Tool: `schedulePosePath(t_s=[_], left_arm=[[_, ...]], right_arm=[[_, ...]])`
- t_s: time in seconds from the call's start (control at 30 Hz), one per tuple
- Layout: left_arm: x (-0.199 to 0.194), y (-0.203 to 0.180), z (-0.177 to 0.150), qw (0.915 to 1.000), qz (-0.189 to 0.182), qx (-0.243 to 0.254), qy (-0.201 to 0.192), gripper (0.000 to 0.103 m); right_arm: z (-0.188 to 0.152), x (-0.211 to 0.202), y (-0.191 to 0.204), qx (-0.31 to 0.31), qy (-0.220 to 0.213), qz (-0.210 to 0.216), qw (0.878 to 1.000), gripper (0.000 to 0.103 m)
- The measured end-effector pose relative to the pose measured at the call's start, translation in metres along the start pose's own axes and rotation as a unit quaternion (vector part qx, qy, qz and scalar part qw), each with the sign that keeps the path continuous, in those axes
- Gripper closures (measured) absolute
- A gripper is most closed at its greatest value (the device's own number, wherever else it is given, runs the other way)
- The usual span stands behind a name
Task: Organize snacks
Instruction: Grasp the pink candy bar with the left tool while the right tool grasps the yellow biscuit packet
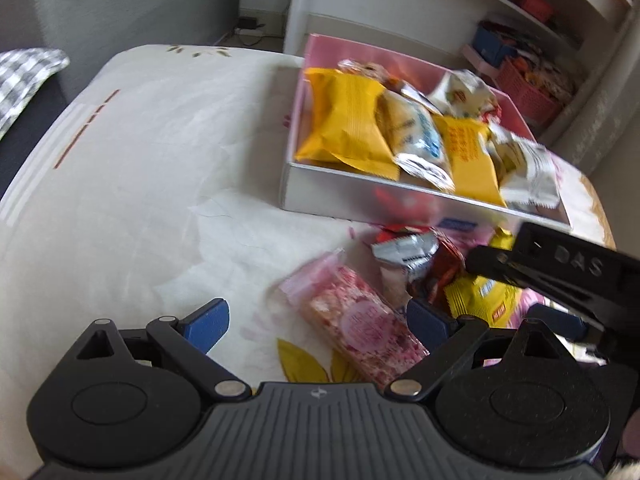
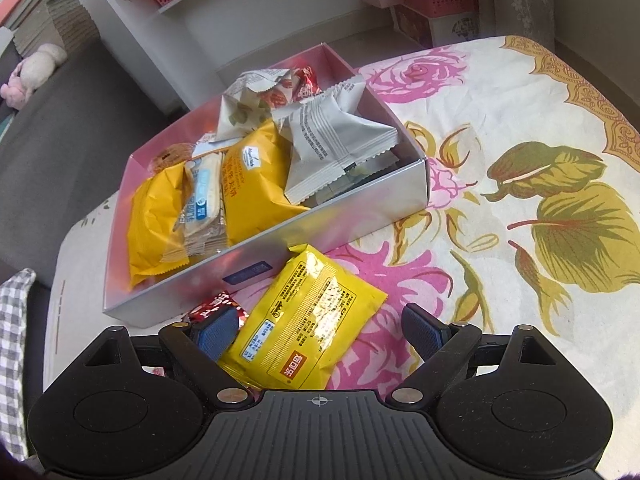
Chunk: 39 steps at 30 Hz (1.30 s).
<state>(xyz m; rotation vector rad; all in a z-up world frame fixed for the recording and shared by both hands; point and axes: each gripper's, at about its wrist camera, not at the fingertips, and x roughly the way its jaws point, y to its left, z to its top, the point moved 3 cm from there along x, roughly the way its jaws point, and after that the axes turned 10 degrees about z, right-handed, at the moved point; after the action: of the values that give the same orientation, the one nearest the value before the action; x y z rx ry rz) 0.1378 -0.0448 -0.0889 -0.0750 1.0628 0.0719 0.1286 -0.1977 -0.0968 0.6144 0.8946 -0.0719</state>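
Note:
A silver box with a pink inside (image 1: 360, 200) (image 2: 340, 216) stands on the flowered cloth and holds several yellow and white snack packets. In the left wrist view, my left gripper (image 1: 316, 322) is open above a pink snack bar (image 1: 360, 320) lying between its fingers. A silver packet (image 1: 404, 250) and a red one (image 1: 444, 272) lie beside it. In the right wrist view, my right gripper (image 2: 320, 326) is open over a yellow packet (image 2: 304, 320) lying in front of the box. A small red packet (image 2: 212, 306) lies by its left finger. The right gripper also shows in the left wrist view (image 1: 560, 276).
The table (image 2: 520, 100) carries a cloth with pink roses and green leaves. White shelves (image 1: 540, 20) with pink baskets stand behind it. A dark sofa (image 2: 60, 140) with a plush toy (image 2: 32, 72) lies to the left in the right wrist view.

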Motion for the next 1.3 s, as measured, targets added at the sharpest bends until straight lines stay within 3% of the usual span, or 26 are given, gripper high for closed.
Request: schedulePosePath(t_s=[0.4, 0.83, 0.97, 1.13, 1.3], left_arm=[[0.006, 0.000, -0.015, 0.9971, -0.005, 0.077, 0.001, 0.010], [0.000, 0.044, -0.024, 0.9842, 0.015, 0.168, -0.055, 0.013], [-0.005, 0.049, -0.028, 0.9776, -0.016, 0.194, -0.081, 0.015], [-0.011, 0.043, -0.036, 0.9650, -0.068, 0.226, -0.115, 0.015], [-0.004, 0.036, -0.037, 0.9627, -0.086, 0.231, -0.111, 0.020]], right_arm=[[-0.006, -0.002, -0.002, -0.058, 0.017, -0.029, 0.998, 0.013], [-0.014, -0.024, -0.025, -0.140, 0.016, -0.049, 0.989, 0.011], [-0.023, -0.031, -0.022, -0.209, 0.006, -0.047, 0.977, 0.011], [-0.034, -0.032, -0.017, -0.275, 0.003, 0.002, 0.961, 0.011], [-0.042, -0.021, -0.018, -0.300, 0.014, 0.010, 0.954, 0.011]])
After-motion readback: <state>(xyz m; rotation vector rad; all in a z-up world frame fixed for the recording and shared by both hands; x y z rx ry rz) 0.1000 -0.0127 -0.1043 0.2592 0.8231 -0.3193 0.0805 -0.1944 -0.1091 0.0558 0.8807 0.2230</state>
